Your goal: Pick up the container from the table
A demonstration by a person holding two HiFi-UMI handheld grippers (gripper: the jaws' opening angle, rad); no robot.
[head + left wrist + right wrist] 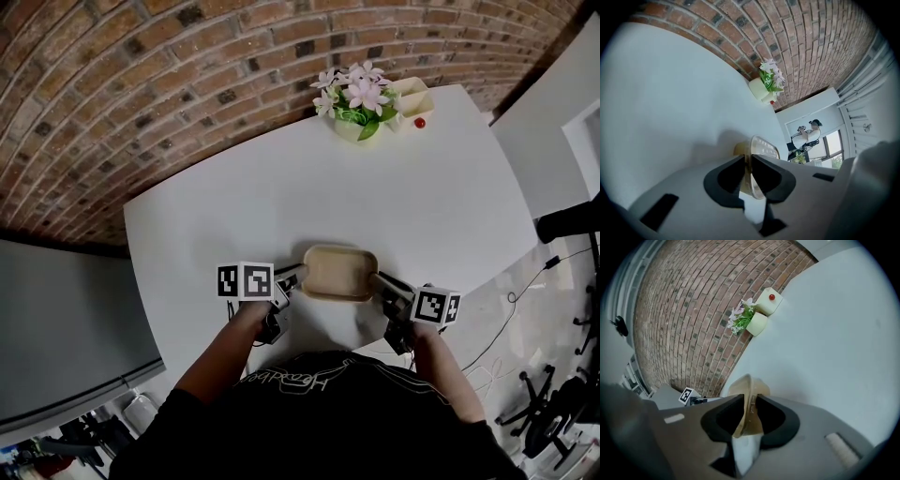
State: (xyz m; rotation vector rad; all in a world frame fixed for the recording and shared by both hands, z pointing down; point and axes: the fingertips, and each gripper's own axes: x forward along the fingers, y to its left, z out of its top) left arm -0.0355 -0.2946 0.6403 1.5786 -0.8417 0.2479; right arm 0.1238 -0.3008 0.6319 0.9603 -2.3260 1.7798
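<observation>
Head view: container (339, 272) sits on white desk (281, 197) near front edge, between left hand-held gripper (292, 277) and right hand-held gripper (384, 284). One at each short end, likely for level two-sided lift.

Left gripper view: jaws narrow, pinching thin rim.

Right gripper view: jaws narrow, pads against opposite rim.

Container: tan, shallow, oblong, rounded corners, flared lip, looks empty; base seemingly on desk, not yet lifted.

White table (234, 216): tan container (339, 272) nr front edge; flower pot (354, 105), cream box (412, 97) at far edge.
</observation>
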